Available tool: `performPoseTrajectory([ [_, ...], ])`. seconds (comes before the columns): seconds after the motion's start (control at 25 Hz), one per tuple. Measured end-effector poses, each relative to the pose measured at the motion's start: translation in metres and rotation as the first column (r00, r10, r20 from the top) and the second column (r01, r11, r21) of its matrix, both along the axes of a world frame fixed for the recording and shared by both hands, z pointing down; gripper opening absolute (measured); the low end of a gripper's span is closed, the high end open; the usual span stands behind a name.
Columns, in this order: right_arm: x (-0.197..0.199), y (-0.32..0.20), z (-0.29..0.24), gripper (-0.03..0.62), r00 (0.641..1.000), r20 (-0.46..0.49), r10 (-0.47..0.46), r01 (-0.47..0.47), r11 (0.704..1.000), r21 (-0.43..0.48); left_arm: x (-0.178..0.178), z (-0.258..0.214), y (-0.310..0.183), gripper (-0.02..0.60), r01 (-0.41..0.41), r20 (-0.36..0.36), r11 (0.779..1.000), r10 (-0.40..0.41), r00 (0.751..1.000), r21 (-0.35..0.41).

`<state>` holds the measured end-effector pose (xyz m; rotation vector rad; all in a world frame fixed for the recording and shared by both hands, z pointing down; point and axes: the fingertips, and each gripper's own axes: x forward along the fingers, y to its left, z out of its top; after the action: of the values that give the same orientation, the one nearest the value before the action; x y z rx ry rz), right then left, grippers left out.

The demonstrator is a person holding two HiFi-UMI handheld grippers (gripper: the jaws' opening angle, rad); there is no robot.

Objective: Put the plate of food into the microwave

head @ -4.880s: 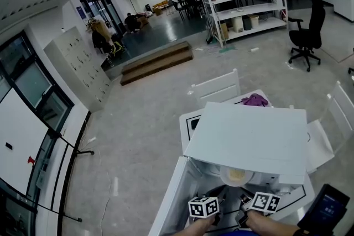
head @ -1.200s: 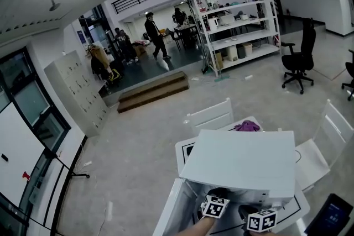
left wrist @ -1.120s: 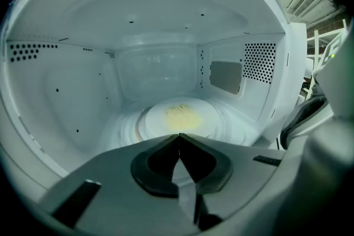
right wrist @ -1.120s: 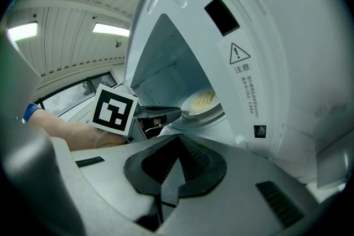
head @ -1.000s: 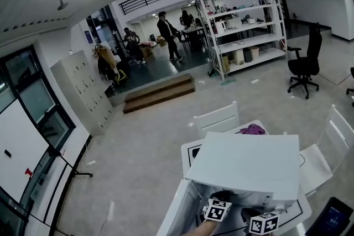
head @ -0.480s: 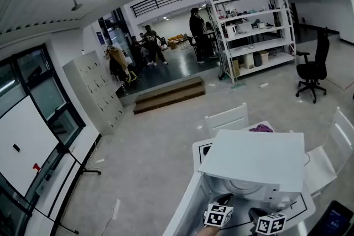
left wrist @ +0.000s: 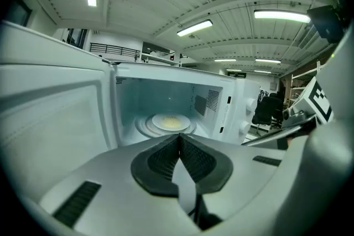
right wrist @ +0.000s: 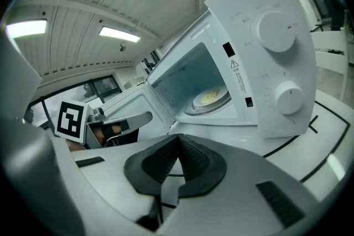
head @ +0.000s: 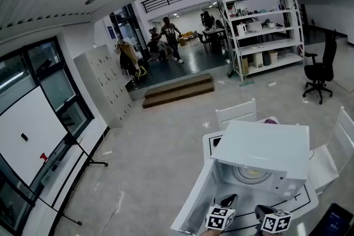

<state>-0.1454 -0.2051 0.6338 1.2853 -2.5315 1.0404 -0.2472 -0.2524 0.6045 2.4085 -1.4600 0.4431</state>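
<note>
The white microwave [head: 265,143] stands on the table with its door [head: 200,204] swung open to the left. The plate of food [head: 251,173] lies on the turntable inside, seen as a pale disc [left wrist: 171,121] in the left gripper view and in the right gripper view [right wrist: 209,96]. My left gripper [left wrist: 179,139] is shut with nothing in it, in front of the cavity and clear of it [head: 228,200]. My right gripper [right wrist: 178,139] is also shut and empty, beside the left one [head: 260,210], facing the control panel's knobs [right wrist: 275,30].
The open door [left wrist: 55,113] fills the space left of both grippers. White chairs [head: 237,112] stand behind and right of the table. A purple cloth [head: 271,120] lies behind the microwave. A dark screen [head: 335,221] sits at the lower right. People walk far behind.
Both grippers have drawn back out of the microwave's mouth toward me, with the plate left inside. The head view has pulled back, and the people in the background have walked.
</note>
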Motion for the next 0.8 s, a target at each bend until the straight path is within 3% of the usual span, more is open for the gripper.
performPoseTrajectory([
  [0.48,-0.003,0.053,-0.007,0.002,1.000,0.021,0.020,-0.020,1.000,0.007,-0.014,-0.010,0.066,0.007,0.046,-0.148,0.999,-0.045,0.988,0.002],
  [0.8,-0.003,0.063,-0.013,0.002,1.000,0.024,0.012,-0.012,1.000,0.018,-0.015,-0.015,0.082,0.006,0.048,-0.156,0.999,-0.046,0.987,0.010],
])
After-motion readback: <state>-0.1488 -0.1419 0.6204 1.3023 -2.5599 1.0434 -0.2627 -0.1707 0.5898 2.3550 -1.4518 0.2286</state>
